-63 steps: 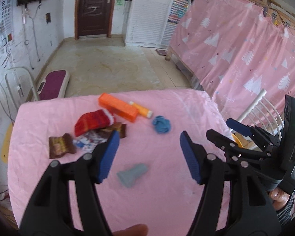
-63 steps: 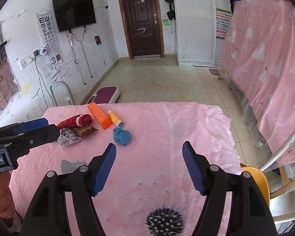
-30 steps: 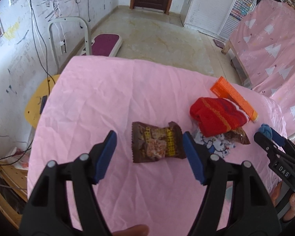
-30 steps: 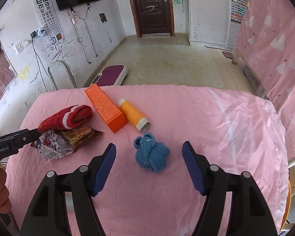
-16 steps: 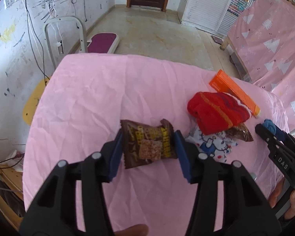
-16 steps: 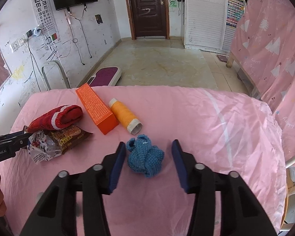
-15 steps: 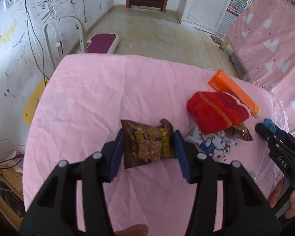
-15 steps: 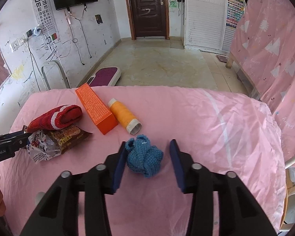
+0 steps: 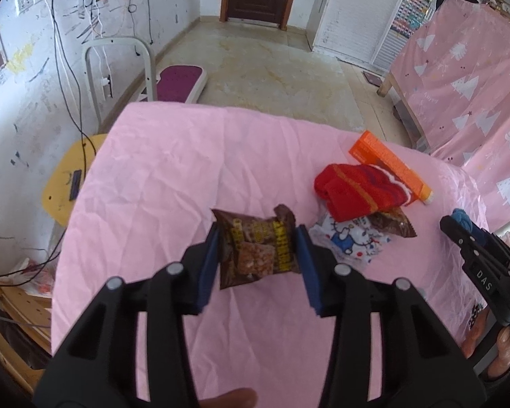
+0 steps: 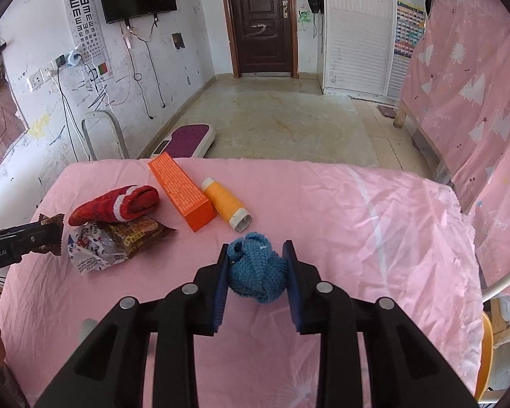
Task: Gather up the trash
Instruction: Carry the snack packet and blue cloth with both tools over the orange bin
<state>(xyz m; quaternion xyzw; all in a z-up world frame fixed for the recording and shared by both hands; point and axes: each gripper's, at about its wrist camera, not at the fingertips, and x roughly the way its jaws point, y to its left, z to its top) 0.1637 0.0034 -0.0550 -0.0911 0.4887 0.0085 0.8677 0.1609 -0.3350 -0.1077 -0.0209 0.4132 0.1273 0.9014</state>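
Pink table [image 10: 374,238] fills both views; bare floor beyond its far edge, pink curtain to the right, chair and cables off the left edge. Clutter sits far-left on the cloth: orange box [image 10: 182,192], orange tube [image 10: 226,205] touching the box's right side, red sock [image 10: 117,207], a second brown wrapper [image 10: 137,233] partly under the sock, white printed wrapper [image 10: 91,250] beside it. Right half of the table is bare, so that side gives free travel.

Left gripper [image 9: 258,260]: jaws closing on the snack pack [image 9: 256,250], pads pressing both short sides. Pack appears clear of the cloth, tilted slightly; its foil bows between the pads.

Right gripper [image 10: 256,272]: jaws closing on the blue yarn ball [image 10: 256,272], pads against both flanks, ball bulging out below them. Cannot tell whether it has left the cloth.

Risks, judged:
- Snack pack is slick foil held only at the sides; further squeeze could buckle it and let it squirt out, or a fast swing could shake it loose.
- Yarn ball is soft and compresses; grip may feel firm yet slacken, and a loose strand could drag.
- Whether the ball counts as trash is unclear; the two wrappers on the table look like the surer items left.
- No bin visible in either view; the carry path is unknown. Leaving leftward crosses the chair and cables; the two grippers are near each other, so crossing paths risks a knock.
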